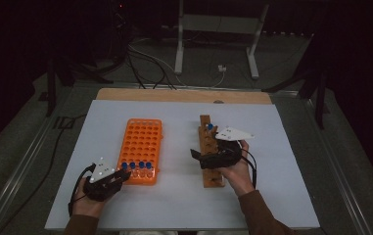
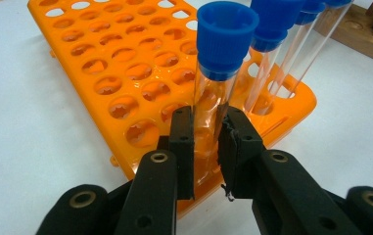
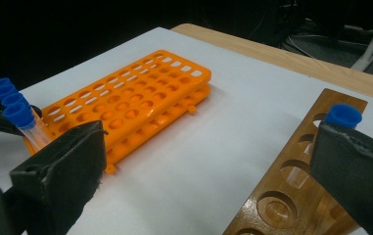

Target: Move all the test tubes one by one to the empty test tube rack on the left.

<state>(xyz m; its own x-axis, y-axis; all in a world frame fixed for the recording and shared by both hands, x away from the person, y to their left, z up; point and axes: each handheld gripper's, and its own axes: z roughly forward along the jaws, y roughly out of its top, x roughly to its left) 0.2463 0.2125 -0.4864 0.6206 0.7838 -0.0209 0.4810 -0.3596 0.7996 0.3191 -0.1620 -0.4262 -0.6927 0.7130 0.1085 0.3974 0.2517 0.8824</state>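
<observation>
Gripping a capped tube [image 2: 218, 73], left claw [image 2: 206, 147] level.

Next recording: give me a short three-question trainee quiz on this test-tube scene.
1. True or false: the left hand-held gripper is shut on a blue-capped tube.
2. How many blue-capped tubes stand in the orange rack? A) two B) four C) six
3. What material is the rack near the right hand-held gripper?

Key: 1 true. 2 B, all in the row nearest the person. 3 Wood; it holds one blue-capped tube.
</observation>
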